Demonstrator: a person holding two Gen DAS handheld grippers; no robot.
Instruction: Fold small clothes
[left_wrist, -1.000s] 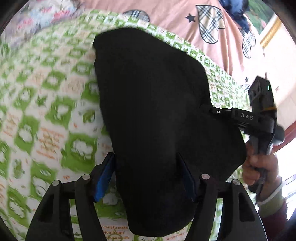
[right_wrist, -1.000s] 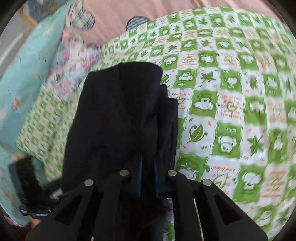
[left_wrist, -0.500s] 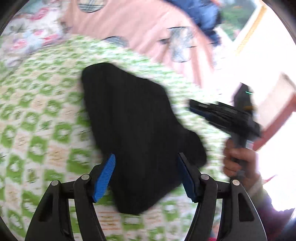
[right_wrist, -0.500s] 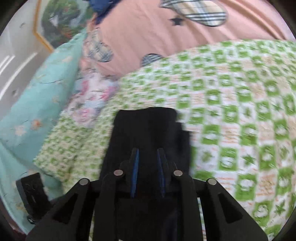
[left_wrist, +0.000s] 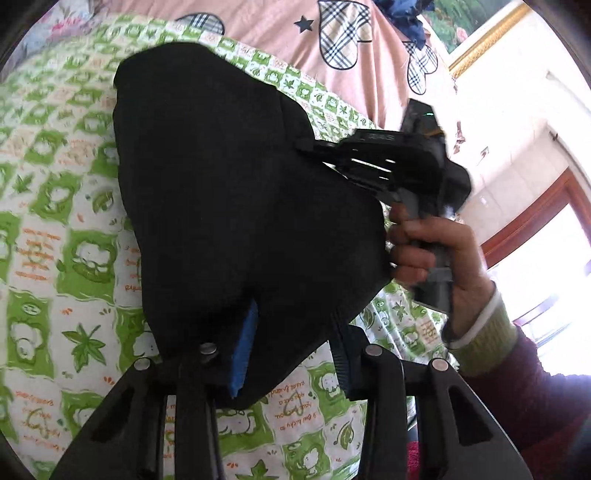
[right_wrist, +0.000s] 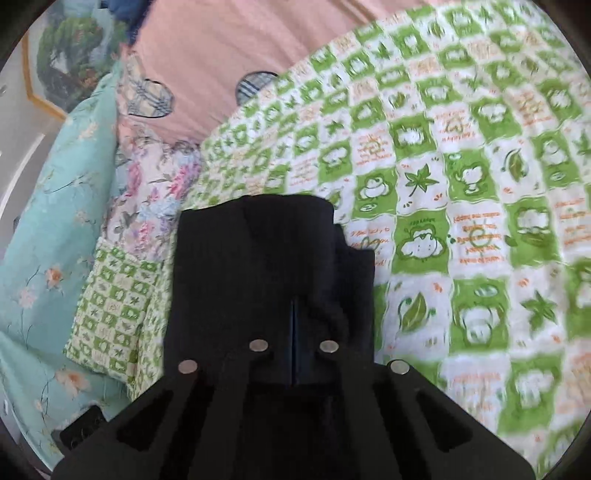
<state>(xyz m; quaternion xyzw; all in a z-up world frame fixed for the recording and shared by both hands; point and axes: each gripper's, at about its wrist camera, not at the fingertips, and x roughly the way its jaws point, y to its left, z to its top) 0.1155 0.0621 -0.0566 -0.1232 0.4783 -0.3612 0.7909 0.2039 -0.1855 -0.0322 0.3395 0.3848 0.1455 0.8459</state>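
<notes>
Both grippers (left_wrist: 291, 347) (right_wrist: 293, 332) at black garment's (left_wrist: 236, 192) edge

Daylight floods in from the window (left_wrist: 554, 266), blown out white beside the black garment (left_wrist: 229, 192), which shows no detail. Fisheye bending darkens the corners; the green quilt (right_wrist: 480, 221) smears toward the edges.

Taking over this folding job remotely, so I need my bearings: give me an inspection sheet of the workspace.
Surface: green-and-white checked quilt, patterned with leaves and frogs.
Job's things: black garment, lying on the quilt, both grippers at its near edge.
Clutter: blue garment far back on the pink sheet.
Grippers: left gripper has just been closing, cloth between its jaws, grip unclear; right gripper shut on the black garment.
Cables: nothing seen.
Surroundings: teal floral bedding, framed picture, window.
</notes>
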